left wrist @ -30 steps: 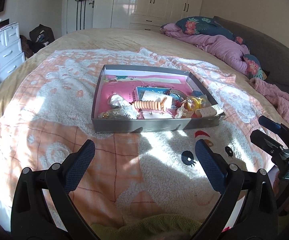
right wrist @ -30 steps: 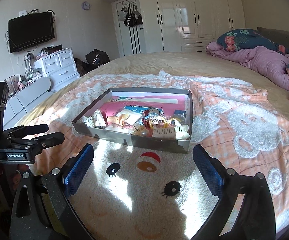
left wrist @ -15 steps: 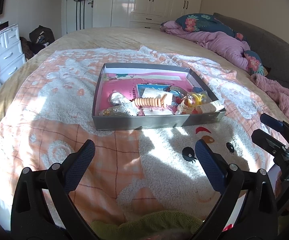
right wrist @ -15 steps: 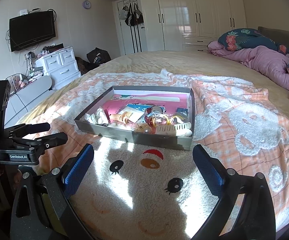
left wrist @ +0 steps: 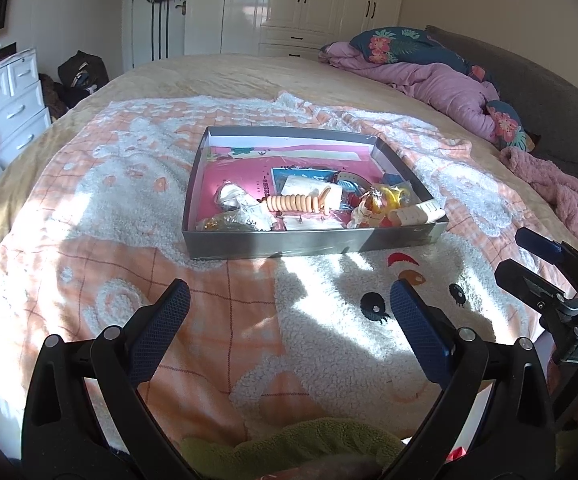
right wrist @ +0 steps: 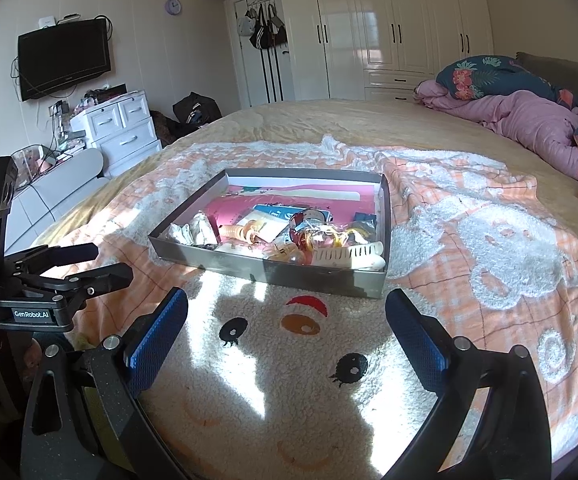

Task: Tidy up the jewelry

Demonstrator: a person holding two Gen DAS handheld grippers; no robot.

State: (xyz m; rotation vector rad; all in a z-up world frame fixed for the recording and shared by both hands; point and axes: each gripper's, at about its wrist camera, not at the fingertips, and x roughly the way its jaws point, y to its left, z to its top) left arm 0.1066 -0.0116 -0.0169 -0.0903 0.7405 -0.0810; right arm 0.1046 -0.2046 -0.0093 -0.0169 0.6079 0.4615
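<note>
A shallow grey box (left wrist: 273, 246) (right wrist: 265, 270) with a pink floor lies on a fleecy blanket on the bed. Inside are loose jewelry pieces: a peach coiled band (left wrist: 295, 203), a white comb-like clip (left wrist: 417, 214) (right wrist: 347, 257), a yellow and red bundle (left wrist: 381, 200) (right wrist: 321, 238) and silvery wrapped bits (left wrist: 231, 196). My left gripper (left wrist: 289, 312) hovers open over the blanket, short of the box, holding nothing. My right gripper (right wrist: 287, 322) is open too, also in front of the box and holding nothing. Each gripper shows at the edge of the other's view.
The blanket (left wrist: 109, 208) has a cartoon face (right wrist: 305, 320) in front of the box. A purple duvet and floral pillows (left wrist: 429, 68) are heaped at the bed's far right. White drawers (right wrist: 119, 132) and a wall TV (right wrist: 65, 58) stand left; wardrobes (right wrist: 389, 28) behind.
Both grippers have drawn slightly back or up from the box, which now sits a little farther off in both views. Jaws stay open; nothing in the box has moved.
</note>
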